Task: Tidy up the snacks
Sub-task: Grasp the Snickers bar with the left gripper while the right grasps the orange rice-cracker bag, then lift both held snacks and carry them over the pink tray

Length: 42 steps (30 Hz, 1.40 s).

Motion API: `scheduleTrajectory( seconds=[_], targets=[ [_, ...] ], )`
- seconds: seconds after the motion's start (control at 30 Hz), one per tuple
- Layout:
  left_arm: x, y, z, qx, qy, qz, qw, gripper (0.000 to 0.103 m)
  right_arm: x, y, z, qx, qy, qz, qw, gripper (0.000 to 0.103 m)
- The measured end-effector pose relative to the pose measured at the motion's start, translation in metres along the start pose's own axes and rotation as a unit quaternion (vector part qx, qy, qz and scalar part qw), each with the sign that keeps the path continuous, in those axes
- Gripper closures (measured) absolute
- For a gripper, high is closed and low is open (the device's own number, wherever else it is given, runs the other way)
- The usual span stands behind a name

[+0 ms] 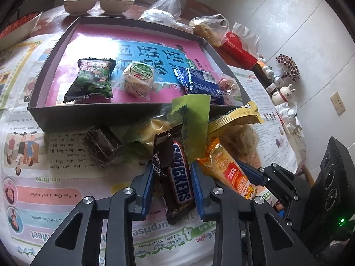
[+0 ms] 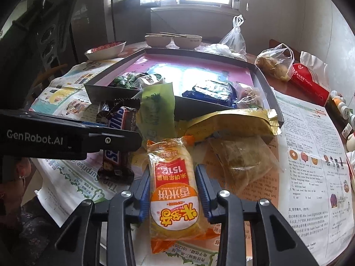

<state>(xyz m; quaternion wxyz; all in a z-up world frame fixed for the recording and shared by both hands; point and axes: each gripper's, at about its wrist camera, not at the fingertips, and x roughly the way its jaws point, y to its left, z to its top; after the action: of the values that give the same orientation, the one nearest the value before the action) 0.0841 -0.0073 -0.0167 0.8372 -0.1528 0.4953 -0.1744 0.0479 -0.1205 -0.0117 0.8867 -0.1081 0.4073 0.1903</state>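
Through my left wrist camera I count four snacks inside the tray [image 1: 44, 102]: one green pea packet [image 1: 92, 78], one round pastry [image 1: 138, 79], one blue wafer pack [image 1: 199, 82] and one clear-wrapped sweet [image 1: 228, 84] at its right end. In front of the tray, on the newspaper-covered table [image 1: 66, 177], lie one dark wrapped cake [image 1: 103, 147], one green sachet [image 1: 193, 119] and one gold packet [image 1: 235, 116]. Behind the tray stand two bowls [image 1: 97, 4]. My left gripper [image 1: 172, 177] is partly spread, its blue pads flanking one Snickers bar [image 1: 179, 175]; I cannot tell whether they press it.

Through my right wrist camera, one orange rice-cracker packet [image 2: 173, 190] lies in front of the tray [image 2: 264, 84], lengthwise between the fingers of my right gripper [image 2: 173, 186], which is spread about the packet's width, pads right at its sides. One clear-wrapped flat cake [image 2: 241, 159] lies beside it. My left gripper [image 2: 124, 136] reaches in sideways over the Snickers bar [image 2: 117, 155].
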Motion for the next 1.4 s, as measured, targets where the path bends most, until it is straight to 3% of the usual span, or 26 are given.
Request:
scheduleTrajectory(
  seconds=[0.33,0.6,1.4],
  targets=[
    [-0.019,0.003,-0.003,0.002,-0.016,-0.003,0.9999,0.076,-0.015,-0.011,0.007,0.034,-0.019,0.028,0.999,0.066],
    [-0.032,0.010,0.000,-0.004,-0.032,-0.004,0.9995,0.085,-0.021,-0.016,0.012,0.039,-0.029,0.026,0.998,0.066],
    [-0.058,0.021,0.013,-0.018,-0.071,-0.013,0.9972,0.086,-0.025,-0.023,0.030,0.048,-0.040,0.031,0.998,0.066]
  ],
)
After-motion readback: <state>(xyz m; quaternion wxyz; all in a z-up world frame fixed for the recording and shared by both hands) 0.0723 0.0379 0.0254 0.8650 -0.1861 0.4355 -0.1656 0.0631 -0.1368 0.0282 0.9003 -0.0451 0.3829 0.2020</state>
